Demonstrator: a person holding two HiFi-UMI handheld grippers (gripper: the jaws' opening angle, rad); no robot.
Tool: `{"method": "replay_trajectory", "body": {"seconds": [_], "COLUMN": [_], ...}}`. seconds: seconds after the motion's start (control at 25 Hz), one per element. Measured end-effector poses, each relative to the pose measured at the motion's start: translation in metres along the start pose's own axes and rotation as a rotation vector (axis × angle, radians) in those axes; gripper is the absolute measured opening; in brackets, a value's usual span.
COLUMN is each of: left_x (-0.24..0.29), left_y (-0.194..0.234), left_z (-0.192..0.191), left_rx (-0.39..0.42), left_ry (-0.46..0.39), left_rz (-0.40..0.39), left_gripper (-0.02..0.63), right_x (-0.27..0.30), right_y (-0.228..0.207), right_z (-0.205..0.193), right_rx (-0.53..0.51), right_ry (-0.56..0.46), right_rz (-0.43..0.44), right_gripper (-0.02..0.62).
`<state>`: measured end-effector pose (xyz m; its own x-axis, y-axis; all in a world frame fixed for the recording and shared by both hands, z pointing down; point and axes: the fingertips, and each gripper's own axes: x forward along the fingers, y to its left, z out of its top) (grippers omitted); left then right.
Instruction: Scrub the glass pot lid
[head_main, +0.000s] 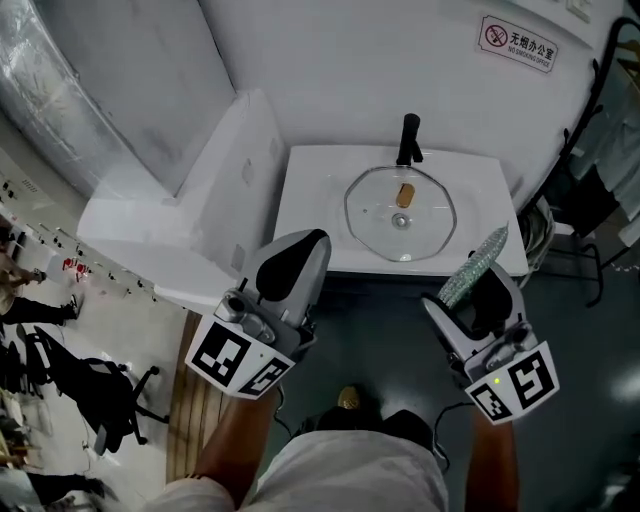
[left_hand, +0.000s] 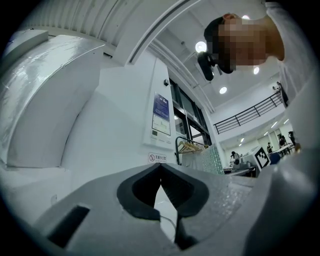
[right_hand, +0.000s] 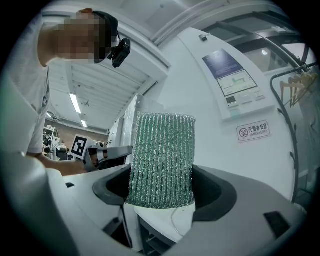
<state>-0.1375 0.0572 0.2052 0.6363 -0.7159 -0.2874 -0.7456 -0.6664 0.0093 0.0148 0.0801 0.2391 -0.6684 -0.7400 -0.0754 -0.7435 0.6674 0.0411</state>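
The glass pot lid (head_main: 400, 212) lies flat in the white sink (head_main: 310, 200) ahead, its small knob at the centre and a tan piece just behind it. Both grippers hang well short of the sink, over the dark floor. My left gripper (head_main: 312, 243) is shut with nothing between its jaws; in the left gripper view its gripper (left_hand: 160, 167) shows the dark pads meeting at the tip. My right gripper (head_main: 484, 262) is shut on a green glittery scrub sponge (head_main: 474, 265), which stands up out of the jaws as a ribbed block (right_hand: 161, 159).
A black tap (head_main: 408, 139) stands at the sink's back edge. A white cabinet (head_main: 190, 215) adjoins the sink on the left. A no-smoking sign (head_main: 516, 44) hangs on the wall. A black rack with hanging cloths (head_main: 600, 170) stands at right. An office chair (head_main: 90, 385) sits lower left.
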Motion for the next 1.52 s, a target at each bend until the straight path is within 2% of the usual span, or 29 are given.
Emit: {"method": "replay_trajectory", "body": {"seconds": [0.6,1.16,1.52], "left_x": [0.034,0.117,0.16], "left_y": [0.023,0.054,0.065], "left_z": [-0.02,-0.043,-0.057], "left_rx": [-0.011,0.035,0.058], "left_ry": [0.02,0.036,0.047], "left_rz": [0.014,0.073,0.136], "left_gripper": [0.015,0.015,0.015], "right_x": [0.028,0.075,0.097], "right_y": [-0.039,-0.128,-0.177], "right_z": [-0.011,-0.017,-0.023], "right_rx": [0.002,-0.022,-0.013], "right_ry": [0.009,0.002,0.005], "right_rz": [0.015,0.078,0.15], "right_gripper": [0.348,0.348,0.348]}}
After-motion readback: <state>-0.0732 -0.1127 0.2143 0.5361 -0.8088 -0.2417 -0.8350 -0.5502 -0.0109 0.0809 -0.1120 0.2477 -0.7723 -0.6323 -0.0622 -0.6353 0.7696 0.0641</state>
